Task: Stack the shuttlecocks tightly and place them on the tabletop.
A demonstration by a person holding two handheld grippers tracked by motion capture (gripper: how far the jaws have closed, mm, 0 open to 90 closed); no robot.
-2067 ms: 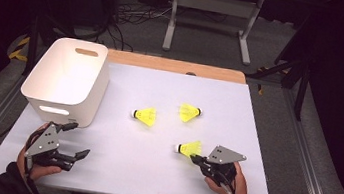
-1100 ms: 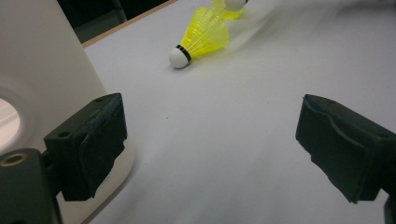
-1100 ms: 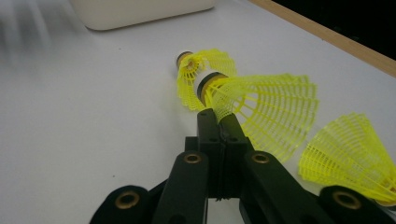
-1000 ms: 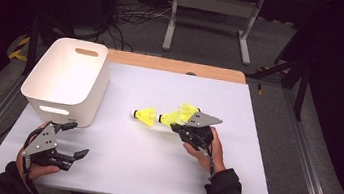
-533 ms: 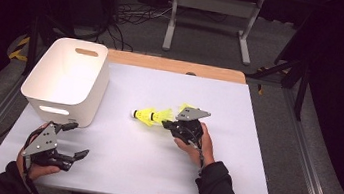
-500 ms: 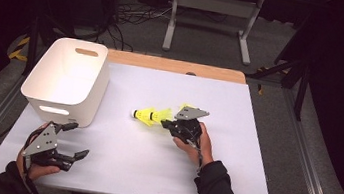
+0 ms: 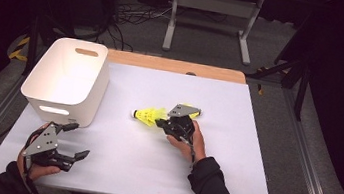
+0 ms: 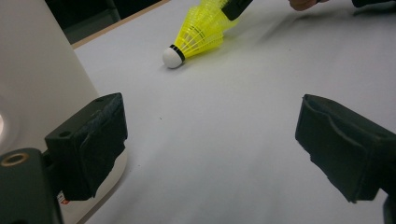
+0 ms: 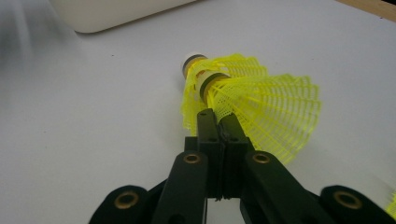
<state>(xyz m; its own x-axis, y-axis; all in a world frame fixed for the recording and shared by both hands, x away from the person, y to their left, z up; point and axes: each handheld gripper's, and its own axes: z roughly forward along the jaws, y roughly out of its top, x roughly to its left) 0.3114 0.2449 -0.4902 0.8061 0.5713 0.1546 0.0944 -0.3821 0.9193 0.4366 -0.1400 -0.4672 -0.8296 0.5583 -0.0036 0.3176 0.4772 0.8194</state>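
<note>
My right gripper [image 7: 162, 123] [image 9: 217, 120] is shut on the mesh skirt of a yellow shuttlecock [image 9: 261, 112] at mid-table. Its cork sits close behind the cork of a second yellow shuttlecock [image 7: 145, 115] [image 8: 196, 37] [image 9: 192, 59] lying on the white tabletop, and their skirts overlap. A third shuttlecock [image 7: 193, 113] peeks out behind the right gripper's grey plate. My left gripper [image 7: 77, 141] [image 8: 210, 149] rests at the table's front left, open, with nothing between its jaws.
A white bin [image 7: 68, 81] [image 8: 37, 79] [image 9: 121, 14] with handle slots stands at the left, close to the left gripper. The white table cover [image 7: 253, 153] ends in a wooden strip at the far edge. A metal stand and cables lie on the floor beyond.
The right gripper has carried its shuttlecock from the front right leftward and away, up against the one lying mid-table. The left gripper has not moved.
</note>
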